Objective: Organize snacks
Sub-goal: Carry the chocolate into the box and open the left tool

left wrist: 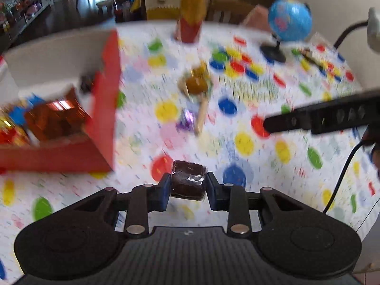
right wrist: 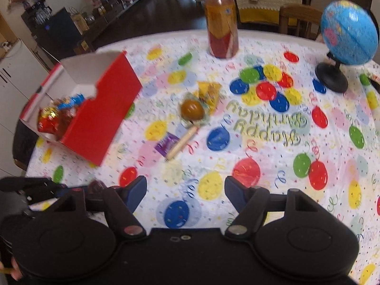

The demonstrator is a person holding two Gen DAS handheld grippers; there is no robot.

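The left wrist view is smeared by motion: the snacks in the red box (left wrist: pixel 102 109), left of the left gripper (left wrist: pixel 188 185), blur into orange, red and blue patches. Ahead of it, the lollipop (left wrist: pixel 196 84) and purple wrapper (left wrist: pixel 186 120) lose their outlines. The tall jar (left wrist: pixel 191 11) is cut off by the top edge. In the right wrist view, the left gripper (right wrist: pixel 95 187) is mostly hidden behind the right gripper's left finger (right wrist: pixel 133 191).

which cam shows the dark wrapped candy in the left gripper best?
Left wrist: the dark wrapped candy sits centred and close, clamped in the left gripper. Right wrist shows only a blurred dark sliver of it at the lower left, mostly hidden behind its own finger.
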